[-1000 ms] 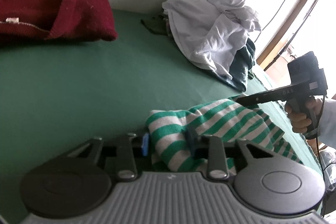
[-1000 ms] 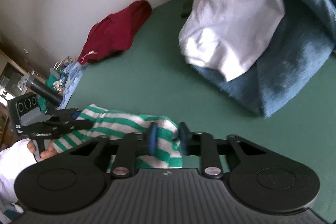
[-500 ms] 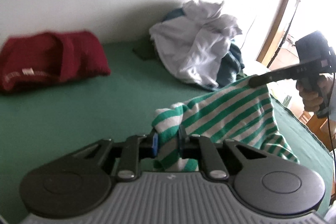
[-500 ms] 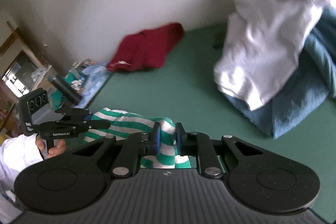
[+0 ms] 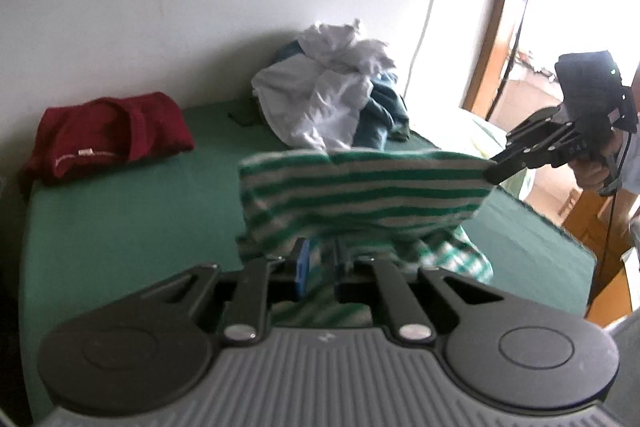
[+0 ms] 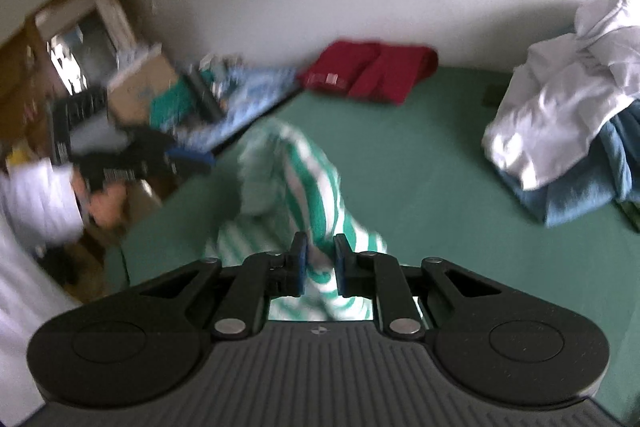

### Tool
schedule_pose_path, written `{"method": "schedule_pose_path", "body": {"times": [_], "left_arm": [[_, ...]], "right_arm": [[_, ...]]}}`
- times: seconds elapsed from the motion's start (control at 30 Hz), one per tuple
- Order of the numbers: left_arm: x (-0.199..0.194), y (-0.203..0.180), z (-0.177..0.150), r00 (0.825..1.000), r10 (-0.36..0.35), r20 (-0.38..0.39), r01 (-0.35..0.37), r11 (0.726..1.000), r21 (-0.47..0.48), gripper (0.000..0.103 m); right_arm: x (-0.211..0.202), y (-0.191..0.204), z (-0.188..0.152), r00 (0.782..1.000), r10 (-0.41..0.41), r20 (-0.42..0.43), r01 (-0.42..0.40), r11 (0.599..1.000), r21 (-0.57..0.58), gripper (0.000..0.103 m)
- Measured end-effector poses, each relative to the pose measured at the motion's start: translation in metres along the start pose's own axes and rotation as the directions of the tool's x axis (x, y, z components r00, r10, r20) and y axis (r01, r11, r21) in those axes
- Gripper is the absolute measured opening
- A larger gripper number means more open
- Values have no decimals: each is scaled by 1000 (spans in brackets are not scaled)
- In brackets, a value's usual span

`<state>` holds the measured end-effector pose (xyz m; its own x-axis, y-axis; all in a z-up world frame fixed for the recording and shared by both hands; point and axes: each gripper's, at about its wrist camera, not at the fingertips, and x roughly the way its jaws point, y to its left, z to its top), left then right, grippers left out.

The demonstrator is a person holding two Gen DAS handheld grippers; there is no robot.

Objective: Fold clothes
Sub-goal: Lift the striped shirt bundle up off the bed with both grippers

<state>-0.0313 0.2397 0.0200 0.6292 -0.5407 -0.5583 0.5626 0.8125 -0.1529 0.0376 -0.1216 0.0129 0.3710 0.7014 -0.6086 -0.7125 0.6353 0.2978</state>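
Left tongs (image 5: 322, 263) clamped tight on the green-striped garment (image 5: 360, 195). Right tongs (image 6: 319, 259) pinching its other end, cloth stretched aloft over the green bed (image 5: 120, 211).

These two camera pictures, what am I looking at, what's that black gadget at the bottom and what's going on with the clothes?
No robot here: a person carries a hand-held gripper in each hand, and each has a wide-angle camera looking along its two fingers. The black shape at the bottom of each picture is that tool's own body.

One picture comes from the left hand-held gripper, the other from the right hand-held gripper. Each also shows the other tool at the picture's edge.

Both are shut on the green-and-white striped garment, one at each end, holding it stretched above the green bed cover.

On the cover lie a dark red garment, apparently folded, and an unfolded heap of white and blue clothes near the wall. The right wrist picture is blurred.
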Motion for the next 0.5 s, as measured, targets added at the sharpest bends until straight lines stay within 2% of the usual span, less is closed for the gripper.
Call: {"method": "schedule_pose_path", "body": {"times": [0.07,0.13,0.17,0.23,0.27,0.33,0.4,0.5], "left_arm": [[9,-5,-4,1000,10,-24,-10,1000,21,7],[22,-2,-2,999,34,-29,-33,998,59,15],[28,1,2,997,68,-30,-64,992,105,19],[42,6,10,991,133,-29,-125,972,197,19],[45,10,17,988,152,-37,-138,957,256,19],[49,18,32,985,165,-52,-136,925,354,28],[54,24,46,985,153,-76,-105,893,438,48],[68,26,63,980,151,-132,-50,822,567,60]], "right_arm": [[0,10,-10,1000,-23,-5,23,999,-30,12],[5,11,-12,998,-58,13,59,998,-28,12],[8,11,-12,997,-76,27,77,997,-25,12],[12,11,-11,995,-96,36,97,995,-30,12],[12,12,-10,994,-100,33,101,994,-38,12],[12,16,-10,994,-110,22,111,992,-63,12],[11,19,-10,994,-109,10,110,991,-78,12],[11,23,-12,994,-109,1,108,990,-88,12]]}}
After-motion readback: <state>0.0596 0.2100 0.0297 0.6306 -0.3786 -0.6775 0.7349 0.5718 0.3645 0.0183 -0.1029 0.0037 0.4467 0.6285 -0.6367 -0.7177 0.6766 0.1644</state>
